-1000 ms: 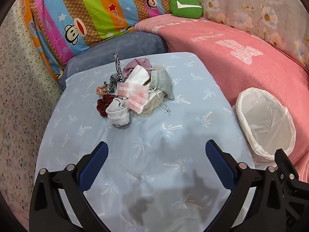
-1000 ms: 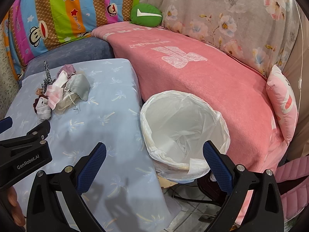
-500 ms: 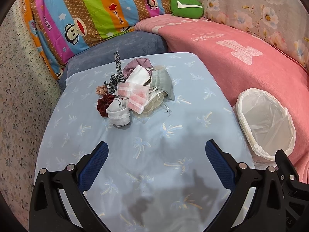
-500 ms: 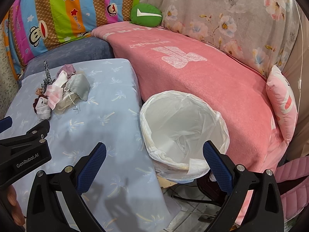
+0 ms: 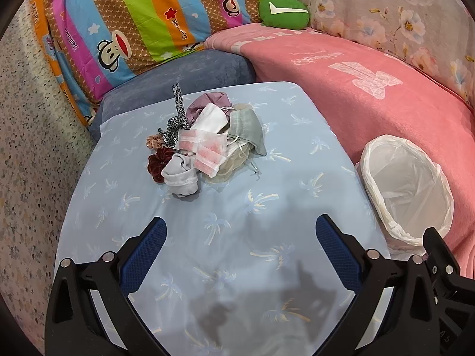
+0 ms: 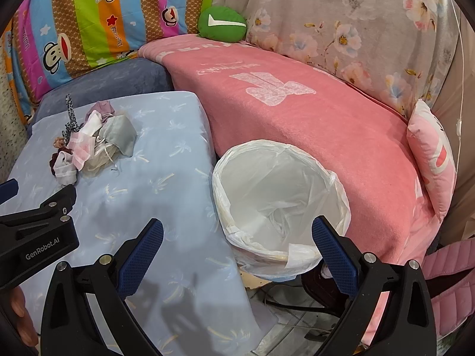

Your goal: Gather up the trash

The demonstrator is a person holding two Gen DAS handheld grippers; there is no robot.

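A heap of used face masks, a sock and hair scrunchies [image 5: 204, 141] lies on the far half of the light-blue table [image 5: 237, 252]; it also shows in the right wrist view [image 6: 95, 145]. A bin lined with a white bag [image 5: 406, 190] stands right of the table, empty, also in the right wrist view [image 6: 276, 204]. My left gripper [image 5: 240, 246] is open and empty, hovering over the table's near part, short of the heap. My right gripper [image 6: 237, 246] is open and empty above the bin's near rim.
A pink blanket [image 6: 311, 112] covers the sofa behind the bin, with a pink pillow [image 6: 430, 154] at right. A striped monkey-print cushion [image 5: 133, 23] and a green cushion [image 5: 283, 10] stand at the back. The left gripper's body [image 6: 35, 234] shows in the right wrist view.
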